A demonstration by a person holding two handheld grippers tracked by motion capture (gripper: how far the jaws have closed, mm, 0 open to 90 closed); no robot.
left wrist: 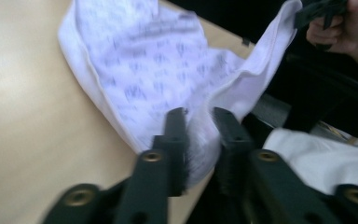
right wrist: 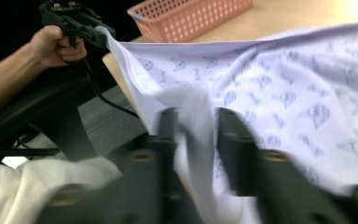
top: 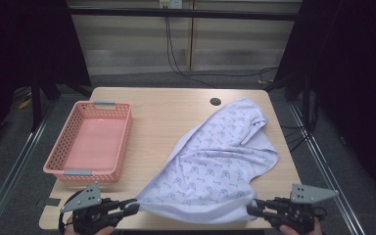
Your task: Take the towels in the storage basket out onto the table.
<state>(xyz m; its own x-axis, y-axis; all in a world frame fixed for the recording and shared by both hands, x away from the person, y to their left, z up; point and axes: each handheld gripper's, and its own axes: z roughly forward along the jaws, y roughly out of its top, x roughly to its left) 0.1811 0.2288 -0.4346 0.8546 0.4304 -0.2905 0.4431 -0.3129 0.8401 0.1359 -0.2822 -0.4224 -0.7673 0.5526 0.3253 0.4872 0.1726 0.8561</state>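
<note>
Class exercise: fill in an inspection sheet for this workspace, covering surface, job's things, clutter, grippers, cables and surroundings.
Surface: wooden table, with a dark round hole near its far edge.
Job's things: pale printed cloth spread on the table's right half, near edge pulled out between both grippers.
Clutter: pink basket on the left, nothing in it.
Grippers: left hand-held gripper at the cloth's near left corner, right hand-held gripper at its near right corner; in both gripper views the cloth lies between parted jaws, with gaps showing.
Cables: black cables on the floor behind the table.
Surroundings: grey floor, dark curtains at both sides.
</note>
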